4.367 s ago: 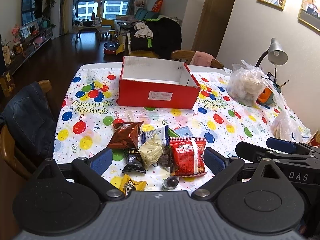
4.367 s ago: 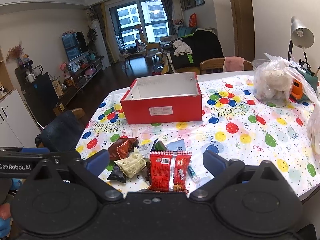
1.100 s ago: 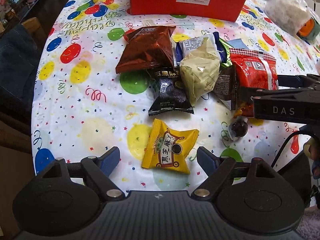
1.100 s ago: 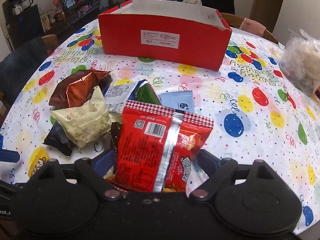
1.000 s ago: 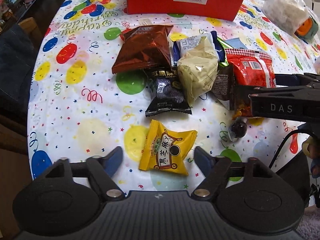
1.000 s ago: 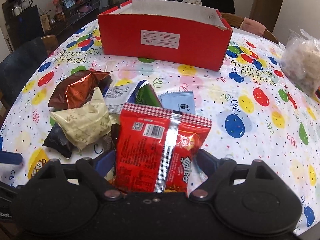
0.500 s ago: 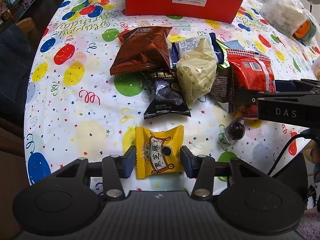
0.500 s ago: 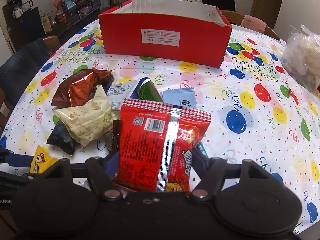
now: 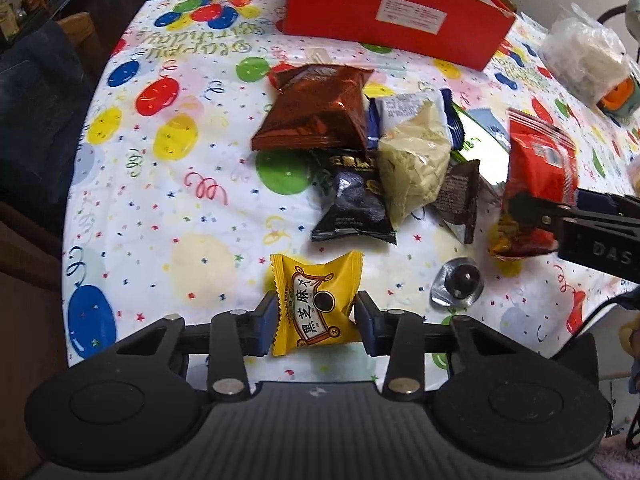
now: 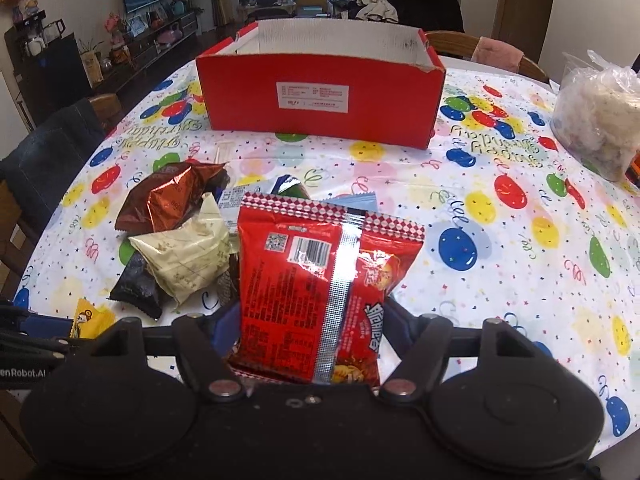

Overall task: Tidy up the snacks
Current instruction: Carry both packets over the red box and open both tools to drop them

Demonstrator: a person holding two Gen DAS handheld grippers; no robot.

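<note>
A yellow snack packet (image 9: 316,300) stands between the blue pads of my left gripper (image 9: 316,320); its jaws are closing and press on the packet's sides near the table's front edge. My right gripper (image 10: 310,328) is shut on a red snack bag (image 10: 316,264), holding its lower end tilted up off the tablecloth; the left wrist view shows that bag (image 9: 540,160) at the right. A red open box (image 10: 320,92) sits at the far middle of the table. Between lie a brown bag (image 9: 316,112), a cream packet (image 9: 416,160) and a black packet (image 9: 354,208).
A small dark candy in clear wrap (image 9: 460,284) lies near the front edge. A plastic bag of white stuff (image 10: 596,112) stands at the right. A chair with a dark jacket (image 9: 32,112) is close to the table's left side. The balloon tablecloth (image 10: 520,240) is bare at right.
The left jaws came together from wide apart onto the yellow packet. The right jaws narrowed onto the red bag, whose top has tipped up a little.
</note>
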